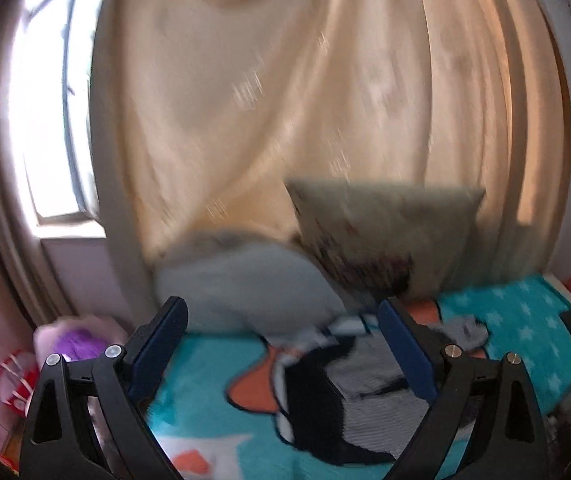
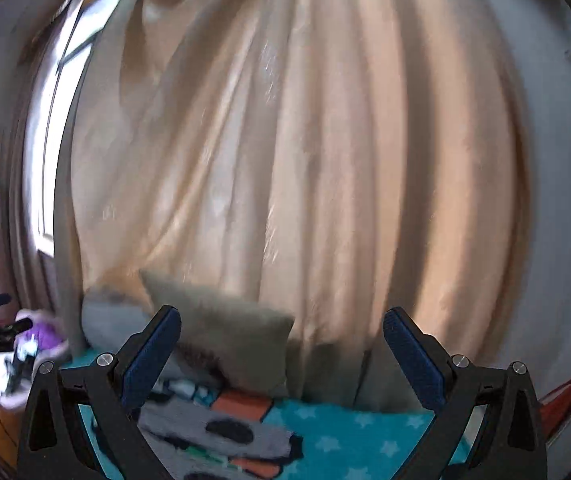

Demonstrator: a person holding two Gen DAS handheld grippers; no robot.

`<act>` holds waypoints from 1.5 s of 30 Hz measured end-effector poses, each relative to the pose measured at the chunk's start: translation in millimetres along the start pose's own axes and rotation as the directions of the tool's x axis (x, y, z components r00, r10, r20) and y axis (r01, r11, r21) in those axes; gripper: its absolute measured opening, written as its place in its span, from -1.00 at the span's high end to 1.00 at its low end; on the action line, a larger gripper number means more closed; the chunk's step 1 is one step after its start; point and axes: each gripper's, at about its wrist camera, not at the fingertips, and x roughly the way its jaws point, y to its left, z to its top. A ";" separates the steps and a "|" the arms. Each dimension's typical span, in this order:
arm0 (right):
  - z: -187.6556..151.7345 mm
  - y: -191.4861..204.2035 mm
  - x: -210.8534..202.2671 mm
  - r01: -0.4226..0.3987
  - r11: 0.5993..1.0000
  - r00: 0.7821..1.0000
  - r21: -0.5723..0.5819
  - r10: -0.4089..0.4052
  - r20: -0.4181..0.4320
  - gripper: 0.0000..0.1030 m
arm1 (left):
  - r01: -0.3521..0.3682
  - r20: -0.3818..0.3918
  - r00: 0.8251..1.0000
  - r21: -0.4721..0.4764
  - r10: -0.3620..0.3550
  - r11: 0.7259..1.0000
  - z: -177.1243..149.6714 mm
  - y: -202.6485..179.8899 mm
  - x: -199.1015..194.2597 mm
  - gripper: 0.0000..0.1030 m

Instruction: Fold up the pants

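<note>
Both grippers, left gripper (image 1: 281, 320) and right gripper (image 2: 281, 330), hang spread and empty above the teal blanket (image 1: 525, 312). No pants show; both should tilt down toward the blanket to find them first.

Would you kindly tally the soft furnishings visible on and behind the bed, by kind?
Pillows: 2, a pale grey pillow and an olive cushion leaning beside it
Blankets: 1, the teal star blanket
Curtains: 1, the cream curtain
Total: 4
No pants are visible in either view.
</note>
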 end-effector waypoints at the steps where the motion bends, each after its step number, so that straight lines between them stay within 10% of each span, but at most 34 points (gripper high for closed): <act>1: -12.7 3.3 21.6 -0.022 1.000 0.999 -0.006 0.021 -0.046 -0.99 | 0.021 -0.039 0.999 0.002 -0.021 1.000 -3.9 -2.8 17.2 -0.86; 4: -60.1 10.9 97.2 -0.109 0.994 0.968 0.000 0.106 -0.227 -0.99 | 0.097 -0.169 0.981 0.007 -0.095 0.995 -21.6 -14.3 81.0 -0.86; 9: -156.3 13.8 219.4 -0.189 0.982 0.852 -0.008 0.160 -0.499 -0.98 | 0.182 -0.338 0.923 -0.035 -0.183 0.983 -52.6 -34.3 182.0 -0.82; 24: -269.4 4.0 388.8 -0.383 0.918 0.609 0.105 0.337 -0.718 -0.79 | 0.303 -0.576 0.771 -0.042 -0.271 0.952 -84.2 -66.5 355.0 -0.69; 31: -283.4 -0.4 405.7 -0.445 0.879 0.566 0.172 0.425 -0.706 -0.79 | 0.389 -0.625 0.718 -0.004 -0.306 0.921 -91.8 -79.5 385.7 -0.69; 41: -294.8 4.8 407.6 -0.499 0.854 0.551 0.147 0.444 -0.707 -0.79 | 0.460 -0.607 0.734 0.113 -0.305 0.881 -99.0 -101.0 383.9 -0.69; 43: -297.2 13.2 402.2 -0.517 0.850 0.559 0.097 0.422 -0.714 -0.68 | 0.449 -0.610 0.746 0.164 -0.267 0.878 -99.0 -108.9 381.4 -0.48; 45: -296.8 17.5 394.3 -0.523 0.851 0.579 0.043 0.392 -0.714 -0.11 | 0.466 -0.604 0.746 0.174 -0.279 0.868 -94.3 -112.8 375.9 0.50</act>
